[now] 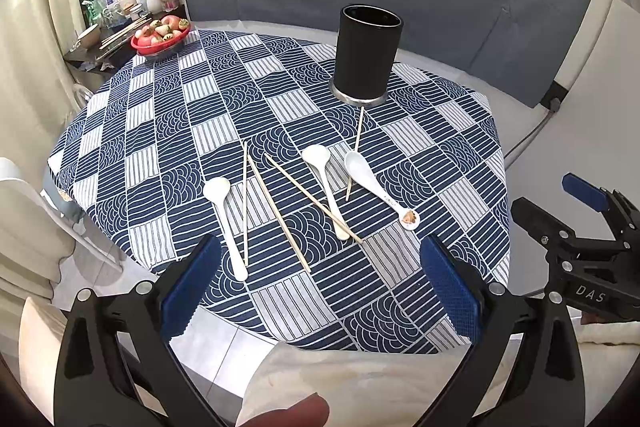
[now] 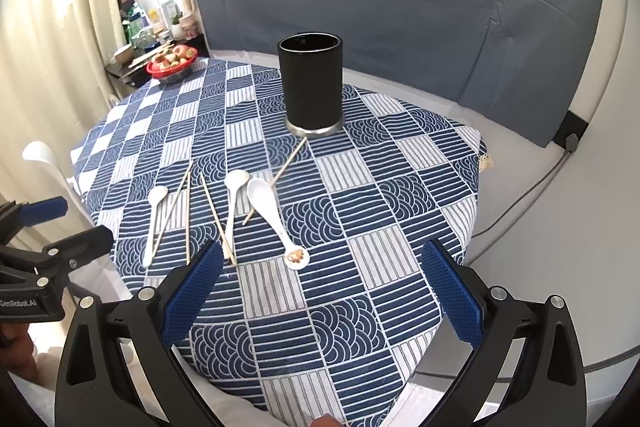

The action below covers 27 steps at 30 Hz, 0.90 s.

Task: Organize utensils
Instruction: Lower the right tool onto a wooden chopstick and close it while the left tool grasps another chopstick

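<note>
Two grippers hover at the near edge of the table, and we see both with their blue pads spread wide and nothing between them. Our left gripper (image 1: 320,291) frames the near ends of the utensils: the leftmost white spoon (image 1: 226,223) ends just beside its left pad, and the chopsticks (image 1: 278,213) run up between the two pads. Our right gripper (image 2: 322,297) sits further right, with bare tablecloth (image 2: 400,195) between its pads and the utensils lying ahead and to its left. The spoon with the paw-print handle (image 2: 272,219) is nearest to it.

We count three white spoons and four wooden chopsticks, all flat on the cloth. The middle spoon (image 1: 326,187) is crossed by one chopstick near its handle end. The fourth chopstick (image 1: 355,151) points at the black holder (image 1: 366,55), its far tip touching the metal base. We count one holder, upright, well beyond the utensils.

Both grippers tilt downward toward the table, side by side and apart. A fingertip (image 1: 288,415) shows at the bottom edge in the left wrist view. A red bowl of fruit (image 1: 160,37) sits at the far left corner.
</note>
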### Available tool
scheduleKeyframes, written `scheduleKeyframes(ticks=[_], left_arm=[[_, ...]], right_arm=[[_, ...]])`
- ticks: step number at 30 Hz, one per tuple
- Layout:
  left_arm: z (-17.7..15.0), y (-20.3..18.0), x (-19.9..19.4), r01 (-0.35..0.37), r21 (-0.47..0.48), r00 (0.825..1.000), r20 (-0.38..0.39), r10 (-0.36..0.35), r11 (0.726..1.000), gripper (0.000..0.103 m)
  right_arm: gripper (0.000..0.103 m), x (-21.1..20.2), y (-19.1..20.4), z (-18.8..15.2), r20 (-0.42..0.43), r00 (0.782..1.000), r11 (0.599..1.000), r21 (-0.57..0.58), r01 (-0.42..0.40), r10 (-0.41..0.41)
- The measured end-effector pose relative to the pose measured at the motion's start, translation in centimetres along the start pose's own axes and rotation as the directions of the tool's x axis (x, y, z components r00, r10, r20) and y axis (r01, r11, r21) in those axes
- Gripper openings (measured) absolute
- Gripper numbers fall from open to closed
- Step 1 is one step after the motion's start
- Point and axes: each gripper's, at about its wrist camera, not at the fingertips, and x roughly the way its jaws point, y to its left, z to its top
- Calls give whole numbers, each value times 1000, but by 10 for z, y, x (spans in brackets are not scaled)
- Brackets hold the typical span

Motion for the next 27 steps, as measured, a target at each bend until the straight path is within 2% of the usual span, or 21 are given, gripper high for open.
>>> scheduleKeyframes(ticks=[5, 10, 16, 22, 27], left_arm=[[1, 2, 1, -14, -8, 1000, 1, 14, 1000, 97], [4, 5, 5, 9, -17, 1000, -8, -9, 1000, 97], [14, 13, 8, -24, -40, 1000, -4, 24, 999, 97], [22, 20, 21, -14, -48, 999, -47, 11, 999, 97], [29, 26, 36, -9, -58, 995, -97, 3, 998, 97]], right_arm=[[95, 1, 3, 3, -1, 1000, 1000, -12, -2, 2], [95, 10, 7, 6, -38, 999, 999, -44, 6, -8], [95, 20, 10, 13, -70, 997, 997, -71, 9, -14], [95, 34, 15, 21, -102, 993, 994, -100, 40, -50], [95, 50, 19, 34, -132, 990, 994, -101, 37, -50]])
